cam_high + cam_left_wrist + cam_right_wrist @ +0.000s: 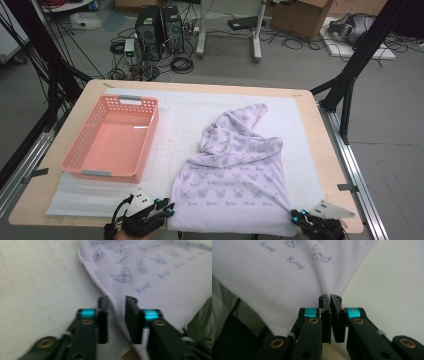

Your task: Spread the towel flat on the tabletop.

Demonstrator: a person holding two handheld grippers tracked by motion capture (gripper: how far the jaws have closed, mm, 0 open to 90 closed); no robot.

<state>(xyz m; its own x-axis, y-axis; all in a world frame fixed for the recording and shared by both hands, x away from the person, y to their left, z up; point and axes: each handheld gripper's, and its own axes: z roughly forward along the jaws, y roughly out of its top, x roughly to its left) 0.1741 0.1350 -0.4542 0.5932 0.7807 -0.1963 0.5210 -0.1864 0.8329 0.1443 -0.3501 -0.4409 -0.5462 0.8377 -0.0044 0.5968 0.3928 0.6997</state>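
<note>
A wooden table (320, 150) is covered by a white mat (180, 125). On the mat's left part a pink basket (112, 137) is set, well apart from the printed cloth (235, 170), which is spread over the mat's right half with its far end bunched and its near hem hanging over the table's edge. The cloth's near left corner is straddled by the left gripper (116, 305), whose jaws are held apart with the hem lying in the gap between them, not pinched. The near right corner is gripped by the right gripper (330, 298), whose jaws are pressed together on the stitched edge, the fabric being drawn into taut folds toward them.
</note>
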